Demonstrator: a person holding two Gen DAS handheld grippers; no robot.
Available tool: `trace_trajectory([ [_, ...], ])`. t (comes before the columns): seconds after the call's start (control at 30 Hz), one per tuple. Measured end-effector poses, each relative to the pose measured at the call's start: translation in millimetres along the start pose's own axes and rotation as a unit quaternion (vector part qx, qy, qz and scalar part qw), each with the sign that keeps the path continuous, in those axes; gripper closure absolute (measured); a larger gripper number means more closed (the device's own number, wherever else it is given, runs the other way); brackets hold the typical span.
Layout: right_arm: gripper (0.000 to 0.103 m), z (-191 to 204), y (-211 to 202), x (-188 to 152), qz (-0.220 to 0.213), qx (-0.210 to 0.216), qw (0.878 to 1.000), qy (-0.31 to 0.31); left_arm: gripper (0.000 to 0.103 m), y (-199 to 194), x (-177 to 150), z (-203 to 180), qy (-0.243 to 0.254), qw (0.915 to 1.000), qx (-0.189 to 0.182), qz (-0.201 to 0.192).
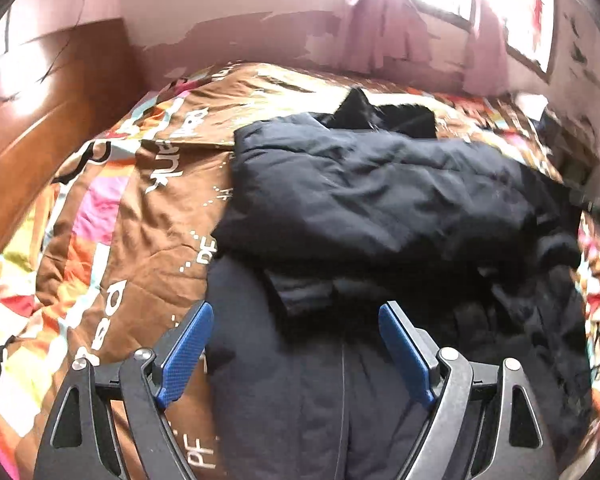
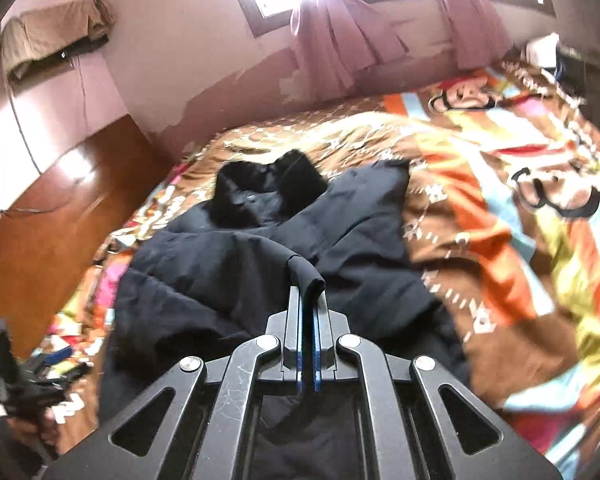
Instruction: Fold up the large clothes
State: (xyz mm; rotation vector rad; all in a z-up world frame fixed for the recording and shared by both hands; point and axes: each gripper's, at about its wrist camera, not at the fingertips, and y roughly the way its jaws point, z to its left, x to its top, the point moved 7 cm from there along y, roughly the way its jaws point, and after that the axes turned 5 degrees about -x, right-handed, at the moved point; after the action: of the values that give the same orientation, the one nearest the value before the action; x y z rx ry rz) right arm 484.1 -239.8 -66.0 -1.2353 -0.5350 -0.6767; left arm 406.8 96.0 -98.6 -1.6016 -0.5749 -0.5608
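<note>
A large dark navy padded jacket [image 1: 380, 192] lies crumpled on the bed, its black furry collar [image 1: 380, 116] at the far end. My left gripper [image 1: 295, 309] hangs open above the jacket's near part, and nothing is between its blue pads [image 1: 188, 352]. In the right wrist view the same jacket [image 2: 220, 264] spreads below, collar [image 2: 260, 188] farthest away. My right gripper [image 2: 308, 294] is shut on a rolled, sleeve-like edge of the jacket [image 2: 310, 276] and holds it lifted off the rest of the garment.
A brown, orange and pink patterned bedspread [image 1: 140, 220] [image 2: 500, 220] covers the bed. Brown wood [image 1: 40, 128] [image 2: 60, 200] lies to the left. Pink curtains [image 2: 340, 40] hang under a bright window. A blurred dark shape [image 2: 4, 360] sits at the lower left.
</note>
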Motion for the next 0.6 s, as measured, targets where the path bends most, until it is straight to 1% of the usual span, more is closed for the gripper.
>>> trace_trajectory([
  [0.03,0.099,-2.1,6.5,4.4,0.004,-0.021,1.000,-0.016,0.019,2.8,4.8,3.1,-0.006,1.0000,-0.001,-0.002],
  [0.07,0.094,-2.3,11.2,2.6,0.003,-0.039,0.999,-0.030,0.020,5.4,9.9,4.8,-0.010,0.9999,-0.006,-0.006],
  [0.1,0.090,0.6,10.4,8.3,-0.003,-0.056,0.998,-0.040,0.020,8.6,16.7,5.2,-0.012,0.9998,-0.014,-0.011],
  [0.13,0.087,1.8,12.3,11.8,-0.020,-0.081,0.995,-0.059,0.020,12.6,25.4,3.6,-0.010,0.9995,-0.024,-0.019],
  [0.17,0.075,2.2,8.6,17.8,-0.040,-0.095,0.992,-0.074,0.019,16.5,32.4,0.7,-0.008,0.9991,-0.033,-0.026],
  [0.2,0.054,2.4,6.6,20.8,-0.059,-0.102,0.989,-0.085,0.019,21.9,40.7,-2.7,-0.005,0.9985,-0.044,-0.033],
  [0.23,0.045,3.8,4.1,23.4,-0.073,-0.100,0.988,-0.091,0.020,29.3,50.3,-8.2,0.001,0.9977,-0.056,-0.040],
  [0.27,0.042,11.8,4.4,28.6,-0.090,-0.080,0.988,-0.101,0.019,35.8,58.9,-15.5,0.008,0.9967,-0.067,-0.045],
  [0.33,0.042,33.8,17.7,34.7,-0.090,-0.034,0.986,-0.134,0.020,56.2,76.8,-32.2,0.022,0.9939,-0.093,-0.054],
  [0.4,0.042,52.0,33.0,33.1,-0.070,0.014,0.986,-0.154,0.020,77.8,88.0,-48.4,0.029,0.9915,-0.118,-0.047],
  [0.47,0.042,65.2,55.5,25.3,-0.026,0.060,0.986,-0.151,0.020,101.6,93.4,-63.1,0.032,0.9894,-0.139,-0.026],
  [0.53,0.043,71.0,73.4,11.1,0.013,0.081,0.985,-0.153,0.020,118.0,90.0,-72.6,0.039,0.9888,-0.144,-0.002],
  [0.6,0.043,70.8,84.9,-2.4,0.038,0.075,0.982,-0.170,0.020,131.1,78.9,-78.4,0.058,0.9891,-0.132,0.030],
])
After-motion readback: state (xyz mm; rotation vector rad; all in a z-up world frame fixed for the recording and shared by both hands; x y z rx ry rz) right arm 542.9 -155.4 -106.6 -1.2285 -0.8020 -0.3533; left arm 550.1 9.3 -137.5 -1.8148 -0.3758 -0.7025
